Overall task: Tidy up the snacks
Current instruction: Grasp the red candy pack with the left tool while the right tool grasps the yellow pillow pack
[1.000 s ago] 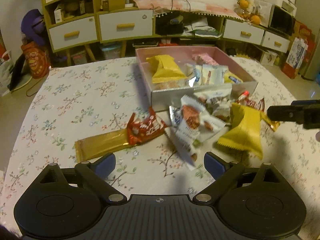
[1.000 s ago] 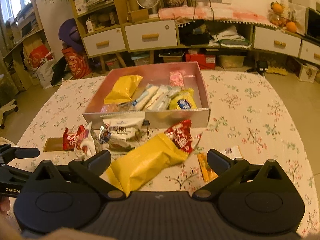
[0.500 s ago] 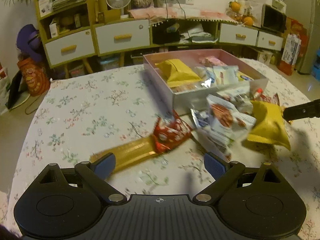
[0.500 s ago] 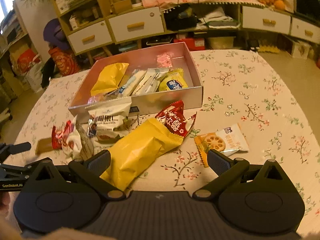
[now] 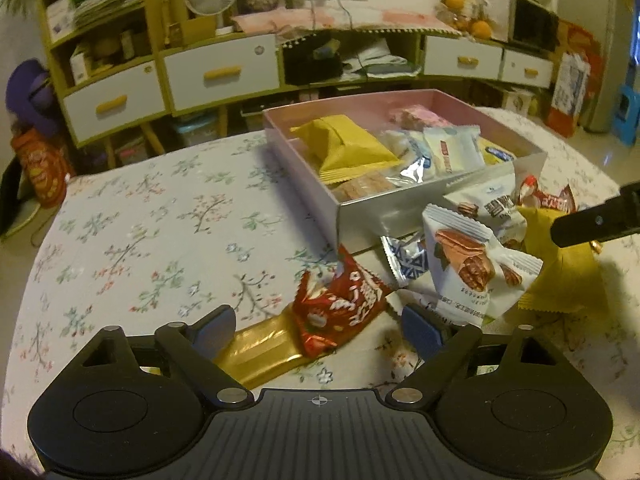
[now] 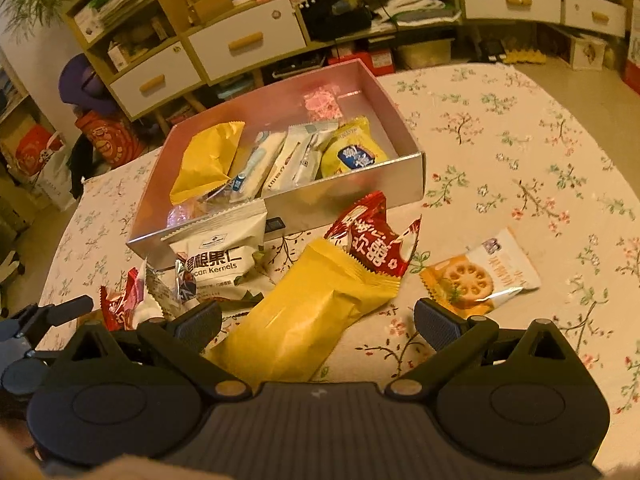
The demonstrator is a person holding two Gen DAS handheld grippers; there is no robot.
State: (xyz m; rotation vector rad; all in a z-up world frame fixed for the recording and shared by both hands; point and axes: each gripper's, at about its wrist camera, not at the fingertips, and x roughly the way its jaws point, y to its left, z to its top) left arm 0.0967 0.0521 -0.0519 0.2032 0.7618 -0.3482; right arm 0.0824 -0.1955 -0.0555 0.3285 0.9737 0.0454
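- The left gripper (image 5: pixel 318 326) has its jaws spread wide and grips nothing; between its blue-padded fingers (image 5: pixel 216 328) lie a crumpled red foil snack packet (image 5: pixel 340 306) and the long gold foil bar wrapper (image 5: pixel 260 350) that the red one partly covers.
- Its right finger sits just beside a white pillow pack printed with brown pecans (image 5: pixel 472 268), which lies over a small silver-and-blue sachet (image 5: pixel 404 258).
- The right gripper (image 6: pixel 318 326) is also wide open and holds nothing; a long yellow plastic snack bag (image 6: pixel 304 320) lies between its fingers, its near end close to the left pad.
- A second red foil packet with white characters (image 6: pixel 374 240) rests on the far end of that yellow bag.
- To the right, apart from the pile, lies a flat orange-and-white lotus-root chip packet (image 6: pixel 480 272) on the floral tablecloth (image 6: pixel 520 152).
- A white "Pecan Kernels" pouch (image 6: pixel 220 248) leans against the front wall of the shallow pink-lined cardboard box (image 6: pixel 360 194).
- Inside the box: one yellow bag (image 6: pixel 208 162), about three white wrapped bars (image 6: pixel 280 160), one yellow puffed packet with a blue label (image 6: pixel 352 154), and one pink sweet wrapper (image 6: pixel 322 102) near the back.
- Counted loose on the table: two red packets, one yellow bag, two pecan packs, one gold bar, one chip packet, one sachet.
- The right gripper's black finger reaches in at the right edge of the left wrist view, above the yellow bag.
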